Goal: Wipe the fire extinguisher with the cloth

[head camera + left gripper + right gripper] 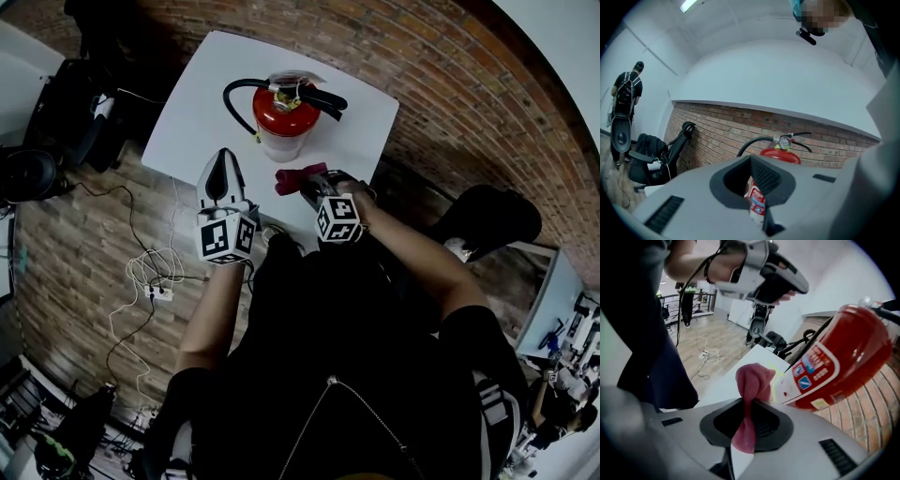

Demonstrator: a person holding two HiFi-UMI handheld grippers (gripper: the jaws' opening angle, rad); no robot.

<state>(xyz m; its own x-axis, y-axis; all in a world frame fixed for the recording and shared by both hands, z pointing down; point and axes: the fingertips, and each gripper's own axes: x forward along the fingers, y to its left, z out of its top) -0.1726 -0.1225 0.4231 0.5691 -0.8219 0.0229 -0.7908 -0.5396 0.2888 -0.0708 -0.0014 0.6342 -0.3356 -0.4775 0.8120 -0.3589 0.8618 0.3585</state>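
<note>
A red fire extinguisher with a black hose and handle stands upright on the white table. My right gripper is just in front of it, shut on a pink cloth. In the right gripper view the cloth bunches up out of the jaws, close beside the extinguisher's label. My left gripper hovers left of the extinguisher with its jaws together and nothing in them. Its own view shows the extinguisher ahead, beyond the jaws.
The table is small, with its edges close around the extinguisher. White cables and a power strip lie on the floor at left. Black chairs stand beyond the table's left side. A brick wall is behind, and a person stands far off.
</note>
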